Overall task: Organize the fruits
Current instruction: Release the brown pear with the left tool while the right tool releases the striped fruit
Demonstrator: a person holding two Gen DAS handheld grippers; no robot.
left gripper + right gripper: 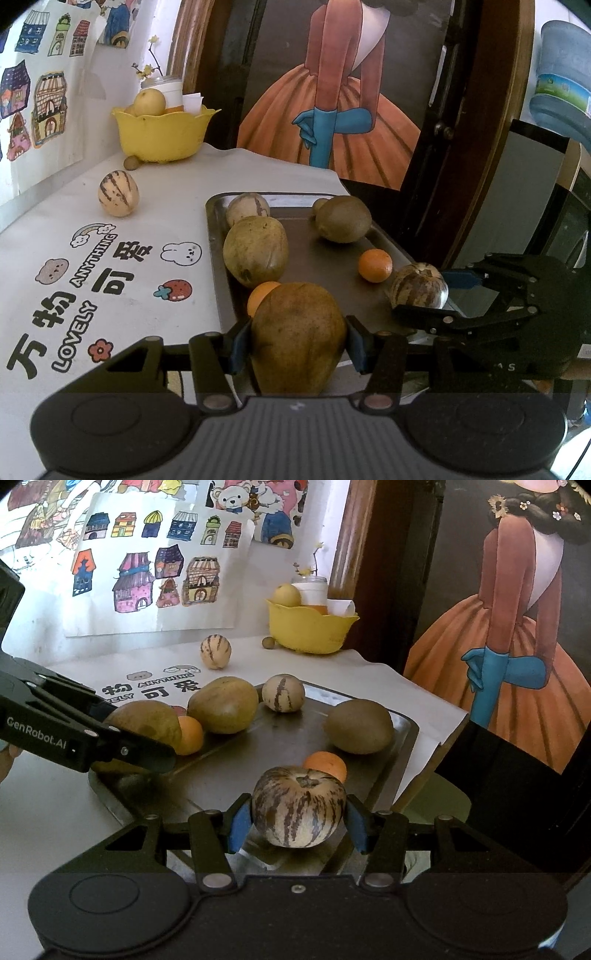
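My left gripper (pixel 297 341) is shut on a large brown-green pear (pixel 297 336) at the near end of the metal tray (pixel 218 258). My right gripper (pixel 295 818) is shut on a striped pepino melon (pixel 299 806) at the tray's near right edge; it also shows in the left wrist view (pixel 419 286). On the tray lie another pear (pixel 255 251), a striped melon (pixel 247 208), a kiwi-coloured fruit (pixel 343 218) and two oranges (pixel 375 265). One striped melon (pixel 118 192) lies on the white cloth. A yellow basket (pixel 162 131) at the back holds a pale fruit.
A small brown nut-like fruit (pixel 131 162) lies by the basket. A white jar with twigs (pixel 166 86) stands behind it. Drawings hang on the wall at left. A large painting (pixel 332 92) and a dark frame stand behind the table. The table edge drops off at right.
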